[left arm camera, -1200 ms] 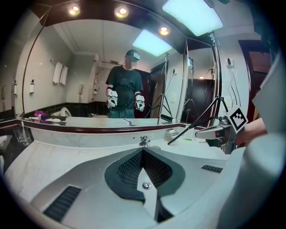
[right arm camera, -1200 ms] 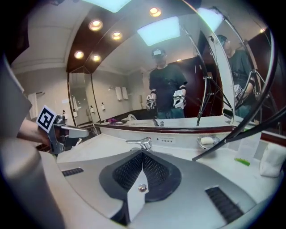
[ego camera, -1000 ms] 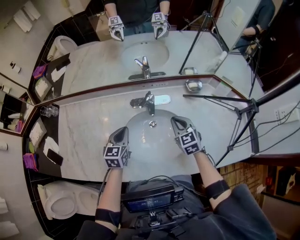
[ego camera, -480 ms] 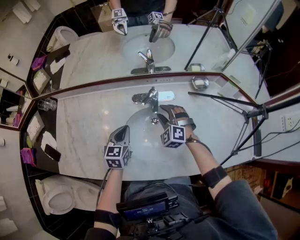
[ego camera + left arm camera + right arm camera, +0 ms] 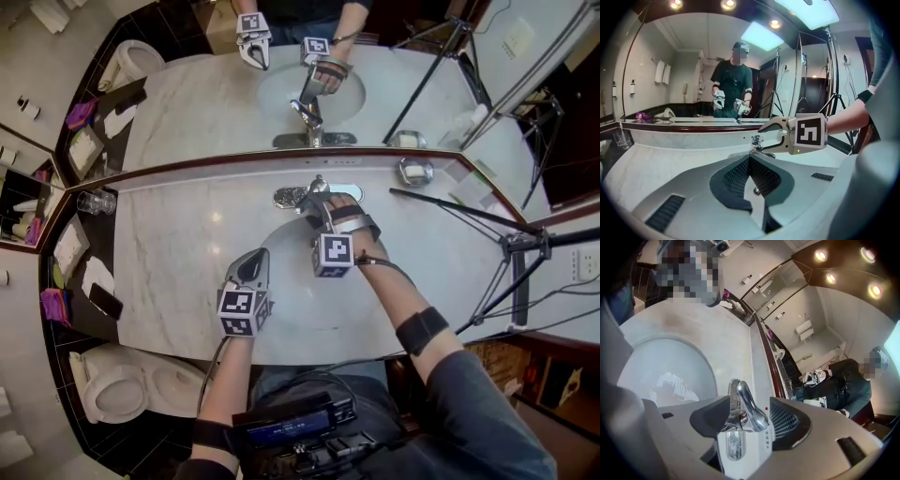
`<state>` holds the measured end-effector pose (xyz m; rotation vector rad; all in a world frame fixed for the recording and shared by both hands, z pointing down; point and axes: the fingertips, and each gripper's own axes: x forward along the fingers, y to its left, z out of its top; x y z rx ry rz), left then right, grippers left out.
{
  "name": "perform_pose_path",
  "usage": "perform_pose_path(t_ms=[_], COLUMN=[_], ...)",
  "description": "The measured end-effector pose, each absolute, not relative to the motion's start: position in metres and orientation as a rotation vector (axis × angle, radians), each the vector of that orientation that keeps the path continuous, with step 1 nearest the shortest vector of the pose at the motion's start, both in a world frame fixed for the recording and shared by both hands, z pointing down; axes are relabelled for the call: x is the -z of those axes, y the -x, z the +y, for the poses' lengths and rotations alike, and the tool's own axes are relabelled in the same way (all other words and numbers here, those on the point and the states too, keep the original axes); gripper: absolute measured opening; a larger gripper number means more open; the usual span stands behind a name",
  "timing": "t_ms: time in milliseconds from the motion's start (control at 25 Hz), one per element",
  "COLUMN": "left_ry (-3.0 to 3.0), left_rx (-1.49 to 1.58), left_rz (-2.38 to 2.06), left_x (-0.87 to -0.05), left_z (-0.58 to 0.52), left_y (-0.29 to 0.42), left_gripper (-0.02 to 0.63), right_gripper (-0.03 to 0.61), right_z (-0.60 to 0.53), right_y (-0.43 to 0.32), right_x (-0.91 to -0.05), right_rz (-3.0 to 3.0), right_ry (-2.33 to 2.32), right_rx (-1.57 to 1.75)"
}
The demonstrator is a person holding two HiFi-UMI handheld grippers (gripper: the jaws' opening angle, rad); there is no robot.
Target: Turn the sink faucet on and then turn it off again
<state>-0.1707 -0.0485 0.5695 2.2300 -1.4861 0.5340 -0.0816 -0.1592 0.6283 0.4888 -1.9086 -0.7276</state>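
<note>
The chrome faucet stands at the back of the white sink basin, its lever handle pointing up. My right gripper has reached over the basin, rolled on its side. Its jaws have just been opening and now stand wide on either side of the lever, the pads not pressing it. The left gripper view shows the same: right gripper around the faucet. My left gripper hovers shut over the basin's left rim, holding nothing.
A glass stands at the counter's far left and a soap dish at the back right. Tripod legs cross the right of the marble counter. A mirror runs behind the faucet. A phone lies on the left ledge.
My right gripper moved from the basin's right rim forward and left to the faucet, rolled onto its side and opened its jaws around the lever. The left gripper stayed put.
</note>
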Motion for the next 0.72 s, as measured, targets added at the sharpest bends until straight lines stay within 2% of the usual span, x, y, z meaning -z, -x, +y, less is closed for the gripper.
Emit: perform_pose_path(t_ms=[520, 680, 720], left_ry=[-2.199, -2.193, -2.192], left_rx=[-0.535, -0.534, -0.532], left_rz=[-1.491, -1.485, -1.484], left_x=[-0.579, -0.583, -0.583], left_z=[-0.062, -0.066, -0.067], left_y=[0.183, 0.184, 0.183], left_gripper=[0.003, 0.003, 0.003], right_gripper=[0.295, 0.28, 0.259], right_z=[-0.18, -0.186, -0.186], right_y=[0.106, 0.108, 0.109], right_x=[-0.644, -0.64, -0.638], right_rz=[-1.894, -1.9, -1.905], right_ry=[-0.46, -0.473, -0.477], right_rx=[0.781, 0.785, 0.785])
